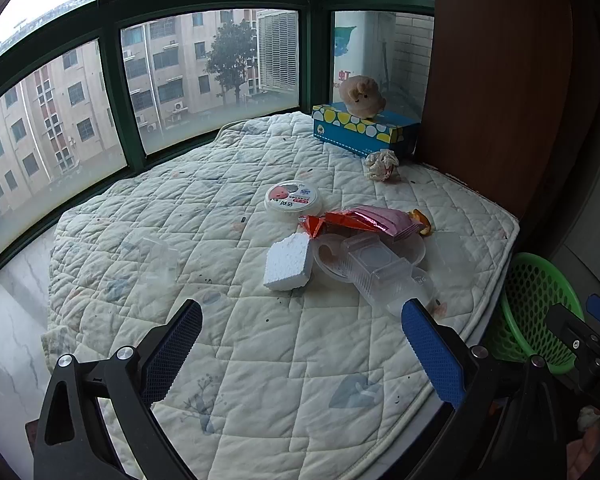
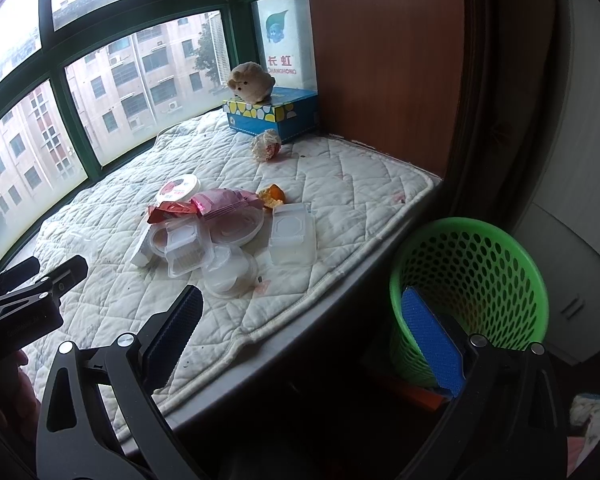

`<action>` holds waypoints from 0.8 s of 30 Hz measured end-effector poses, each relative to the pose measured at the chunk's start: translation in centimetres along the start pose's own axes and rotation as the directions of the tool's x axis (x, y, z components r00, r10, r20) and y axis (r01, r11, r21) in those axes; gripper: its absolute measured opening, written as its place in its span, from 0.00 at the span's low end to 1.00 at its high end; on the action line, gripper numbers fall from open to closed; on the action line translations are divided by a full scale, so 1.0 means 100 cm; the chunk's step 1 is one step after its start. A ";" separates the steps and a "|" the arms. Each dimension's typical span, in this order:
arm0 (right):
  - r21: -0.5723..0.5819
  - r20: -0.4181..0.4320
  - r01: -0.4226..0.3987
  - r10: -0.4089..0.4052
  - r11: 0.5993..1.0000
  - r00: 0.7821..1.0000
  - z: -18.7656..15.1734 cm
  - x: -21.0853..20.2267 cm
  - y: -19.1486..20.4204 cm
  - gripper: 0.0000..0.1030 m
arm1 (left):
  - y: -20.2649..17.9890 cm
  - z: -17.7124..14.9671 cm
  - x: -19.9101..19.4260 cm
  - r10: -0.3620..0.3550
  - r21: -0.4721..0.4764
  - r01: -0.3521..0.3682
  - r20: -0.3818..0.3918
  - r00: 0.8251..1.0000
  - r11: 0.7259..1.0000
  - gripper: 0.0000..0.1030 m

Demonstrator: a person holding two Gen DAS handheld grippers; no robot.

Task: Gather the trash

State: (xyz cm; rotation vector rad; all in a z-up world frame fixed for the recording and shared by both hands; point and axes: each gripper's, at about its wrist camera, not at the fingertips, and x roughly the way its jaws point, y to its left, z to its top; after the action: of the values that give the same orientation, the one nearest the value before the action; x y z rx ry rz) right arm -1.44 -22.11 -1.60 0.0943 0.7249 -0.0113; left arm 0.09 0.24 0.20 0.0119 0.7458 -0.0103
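Note:
A pile of trash lies on the quilted pad [image 1: 260, 344]: a white foam block [image 1: 289, 262], clear plastic trays [image 1: 376, 268], a red and pink wrapper [image 1: 364, 220], a round white lid [image 1: 293, 200], orange peel [image 2: 273, 195] and a crumpled paper ball [image 1: 381, 165]. The pile also shows in the right wrist view [image 2: 204, 236]. A green mesh bin [image 2: 470, 300] stands on the floor beside the pad. My left gripper [image 1: 304, 344] is open and empty, just short of the pile. My right gripper [image 2: 312, 332] is open and empty, over the pad's edge next to the bin.
A blue tissue box [image 1: 360, 130] with a plush toy [image 1: 362, 94] on it stands at the back by the brown wardrobe [image 1: 500, 80]. Windows [image 1: 80, 100] run along the far and left sides. A clear tray [image 2: 292, 234] lies apart near the pad's right edge.

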 end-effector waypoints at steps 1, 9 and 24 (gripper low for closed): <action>0.000 0.000 0.001 -0.001 1.000 1.000 0.000 0.000 0.000 0.96 | 0.000 0.000 0.000 0.000 0.001 0.000 0.000 1.000 1.000 0.94; -0.002 -0.009 0.001 -0.001 1.000 1.000 -0.002 0.005 0.001 0.96 | 0.000 -0.003 0.004 -0.002 0.000 0.002 -0.009 1.000 1.000 0.94; -0.008 -0.030 -0.016 0.016 1.000 0.999 0.004 0.015 0.002 0.96 | 0.003 0.000 0.014 0.008 -0.003 -0.008 -0.021 1.000 1.000 0.94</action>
State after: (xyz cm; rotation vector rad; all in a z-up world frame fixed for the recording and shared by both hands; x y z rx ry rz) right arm -0.06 -21.95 -2.29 0.0925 0.7538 0.0081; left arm 1.12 0.56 -0.68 0.0123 0.7670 -0.0014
